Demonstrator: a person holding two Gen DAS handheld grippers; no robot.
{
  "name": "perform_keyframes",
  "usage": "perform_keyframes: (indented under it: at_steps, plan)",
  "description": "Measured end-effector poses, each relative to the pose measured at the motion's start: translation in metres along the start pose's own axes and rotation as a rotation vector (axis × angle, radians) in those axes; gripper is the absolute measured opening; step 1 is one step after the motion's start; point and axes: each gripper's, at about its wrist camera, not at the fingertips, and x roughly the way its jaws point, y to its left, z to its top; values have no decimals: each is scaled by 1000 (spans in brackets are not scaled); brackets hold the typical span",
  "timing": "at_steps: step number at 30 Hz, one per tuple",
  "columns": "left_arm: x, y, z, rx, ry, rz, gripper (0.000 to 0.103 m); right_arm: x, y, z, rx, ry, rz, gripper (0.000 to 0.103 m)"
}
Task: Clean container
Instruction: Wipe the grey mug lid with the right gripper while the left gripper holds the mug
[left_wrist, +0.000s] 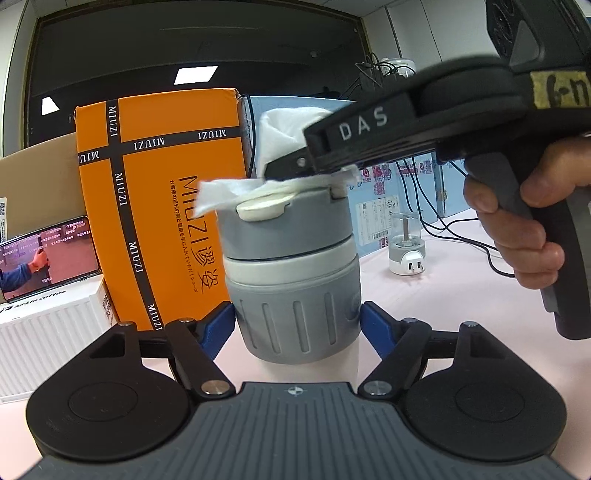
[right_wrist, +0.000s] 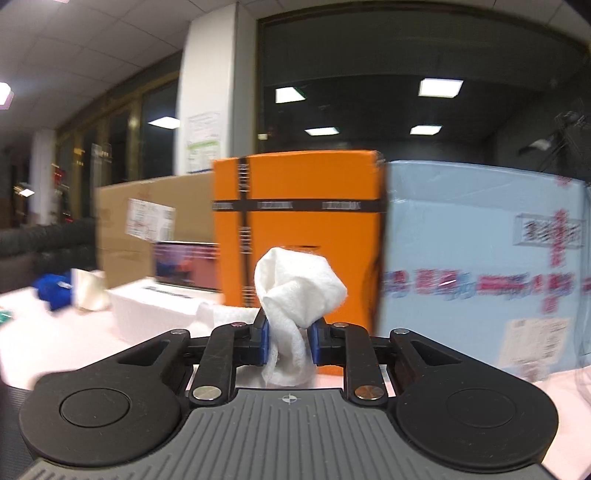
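A grey and white lidded container (left_wrist: 291, 284) stands upright on the pink table. My left gripper (left_wrist: 297, 325) is shut on its ribbed lower body, blue pads on both sides. My right gripper (right_wrist: 288, 341) is shut on a crumpled white paper towel (right_wrist: 295, 291). In the left wrist view the right gripper (left_wrist: 284, 166) comes in from the upper right and presses the paper towel (left_wrist: 236, 192) onto the container's lid (left_wrist: 264, 206). The container does not show in the right wrist view.
An orange MIUZI box (left_wrist: 159, 206) stands just behind the container, a light blue box (right_wrist: 480, 277) beside it. A phone (left_wrist: 48, 258) leans on a white box at left. A small jar with a plug (left_wrist: 406, 247) and cables lie at right.
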Motion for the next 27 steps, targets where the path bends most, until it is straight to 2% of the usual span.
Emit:
perform_keyframes:
  at_steps: [3, 6, 8, 9, 11, 14, 15, 16, 17, 19, 21, 23, 25, 27]
  plan:
    - [0, 1, 0, -3, 0, -1, 72, -3, -4, -1, 14, -3, 2, 19]
    - [-1, 1, 0, -6, -1, -1, 72, -8, 1, -1, -36, -21, 21, 22]
    - [-2, 1, 0, -7, -1, -1, 72, -11, 4, -1, -49, -38, 14, 45]
    - [-1, 2, 0, -8, -1, -1, 72, -11, 5, -1, -55, -50, 8, 49]
    - [-1, 1, 0, -9, -1, -1, 72, -14, 8, -1, -77, -74, 0, 65]
    - [-1, 1, 0, -9, -1, -2, 72, -17, 11, 0, -92, -126, -3, 67]
    - [-1, 1, 0, -9, -1, -2, 72, -18, 11, -1, -86, -144, 0, 66]
    - [-1, 1, 0, -10, -1, -2, 72, -18, 10, -2, -76, -160, 10, 56]
    - [-1, 2, 0, -10, -1, -2, 72, -16, 8, -2, -56, -152, 31, 31]
    - [-1, 2, 0, -10, -1, -2, 72, -12, 3, -3, -14, -132, 75, 11]
    - [-1, 2, 0, -11, -2, -3, 72, -7, -2, -5, 20, -100, 119, 10]
    - [-1, 2, 1, -12, -2, -4, 72, -7, 1, -4, -12, -72, 135, 9]
    - [-2, 1, 1, -12, -3, -4, 72, -4, 8, -6, -81, -42, 131, 9]
    - [-3, 0, 1, -13, -3, -4, 72, -2, 14, -7, -132, -22, 89, 9]
